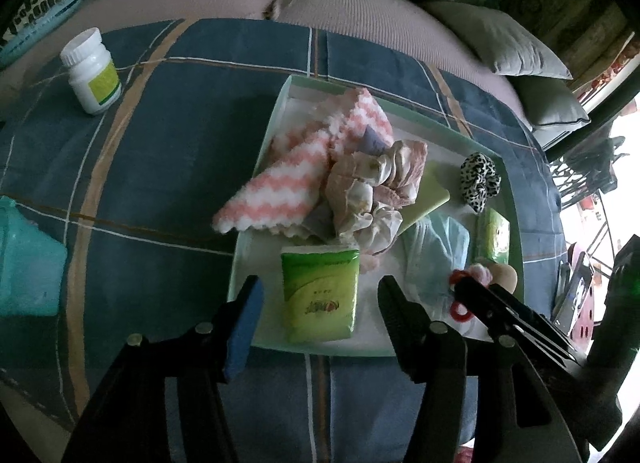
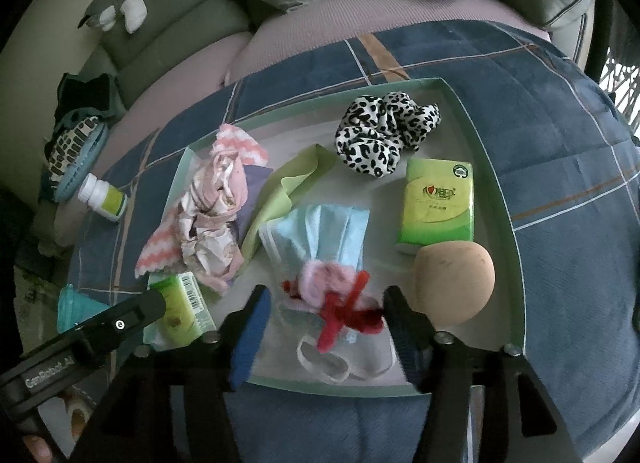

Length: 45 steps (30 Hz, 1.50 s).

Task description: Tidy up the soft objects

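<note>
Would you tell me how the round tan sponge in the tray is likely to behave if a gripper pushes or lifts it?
The tan sponge looks rounded like an egg, so a push would probably roll it toward the tray's rim. It seems soft and light, so it would likely squash under the pads. The tissue pack lying against it may block rolling that way.

Green tray (image 2: 500, 199) is holding soft items: pink-white zigzag cloth (image 1: 280, 179) draping over left rim w/ crumpled floral fabric (image 1: 372, 191) beside; leopard scrunchie (image 2: 384, 135) lying at far edge; blue face masks (image 2: 320, 231) sitting mid-tray; green tissue packs (image 2: 438, 203) lying flat at right & near-left.
</note>
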Tool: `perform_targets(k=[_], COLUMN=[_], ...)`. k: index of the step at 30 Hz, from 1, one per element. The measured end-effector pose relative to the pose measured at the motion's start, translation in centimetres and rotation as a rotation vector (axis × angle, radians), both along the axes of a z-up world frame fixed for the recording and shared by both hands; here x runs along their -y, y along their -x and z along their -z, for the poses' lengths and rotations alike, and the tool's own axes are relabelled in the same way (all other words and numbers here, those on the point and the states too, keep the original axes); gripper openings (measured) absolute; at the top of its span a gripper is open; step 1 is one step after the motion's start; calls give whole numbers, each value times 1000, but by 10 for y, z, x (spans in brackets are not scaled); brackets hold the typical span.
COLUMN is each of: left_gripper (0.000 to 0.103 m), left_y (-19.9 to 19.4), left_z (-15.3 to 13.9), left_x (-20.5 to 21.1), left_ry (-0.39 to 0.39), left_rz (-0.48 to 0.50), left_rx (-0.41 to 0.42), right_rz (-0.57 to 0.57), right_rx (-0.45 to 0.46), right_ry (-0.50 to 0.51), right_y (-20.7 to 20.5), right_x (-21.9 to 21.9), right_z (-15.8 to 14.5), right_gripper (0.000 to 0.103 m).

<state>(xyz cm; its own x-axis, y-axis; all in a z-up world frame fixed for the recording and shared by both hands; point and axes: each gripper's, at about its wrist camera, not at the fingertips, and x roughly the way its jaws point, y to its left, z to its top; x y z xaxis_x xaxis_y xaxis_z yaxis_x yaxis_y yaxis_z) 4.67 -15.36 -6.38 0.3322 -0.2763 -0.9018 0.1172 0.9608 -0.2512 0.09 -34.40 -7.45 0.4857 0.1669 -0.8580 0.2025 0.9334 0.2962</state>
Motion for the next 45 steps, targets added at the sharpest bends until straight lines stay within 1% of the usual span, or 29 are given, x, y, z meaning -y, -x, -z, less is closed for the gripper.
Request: perform_targets(k=[2,3,5,7,8,9,11,13,14,18,20,24,28,32,38,41,45], left_gripper=[73,79,80,81,82,84,92,99,100,102,103,103,103,103,103,103,103], left_y=[2,4,7,10,10,12,14,16,17,22,26,31,37,45,54,57,60], left_z=[-2,-4,-7,-10,-12,-13,-16,-17,-18,-21,-24,-31,-32,-29,-29,-32,-33], left_x=[-3,-5,-8,-12,-14,-17,-23,-28,-31,-47,-56,-68,-76,-79,-85,-88,-91], left_ry=[-3,-4,-7,-14,-16,-17,-26,-53,-65,-76,-96,-97,-122,-129,-163,-162,-212], left_rz=[-4,-8,-14,-19,-22,-25,-35,-43,-47,-78,-93,-112,-100,-87,-103,-108,-135], left_rx=[3,9,21,33,39,46,60,79,86,118,144,172,174,177,205,215,225], right_rz=[-3,-8,-17,-23,-26,-30,-40,-45,-45,-48,-48,-54,-66,-77,-81,-77,-75], right_rx=[7,8,9,11,15,19,23,31,35,41,45,50,41,26,11,3,-1], right_ry=[12,16,26,39,45,49,62,77,84,102,116,140,162,174,182,187,188], right_y=[2,3,5,7,9,10,12,14,15,21,25,30,35,38,42,43,45], right_x=[-3,-4,-8,-12,-14,-16,-21,-26,-28,-37,-41,-51,-63,-72,-79,-80,-82], right_z=[-3,-4,-7,-10,-12,-14,-17,-21,-22,-27,-30,-34,-35,-33,-29,-28,-28], right_gripper=[82,82,83,89,94,96,98,102,103,103,103,103,103,103,103,103,103])
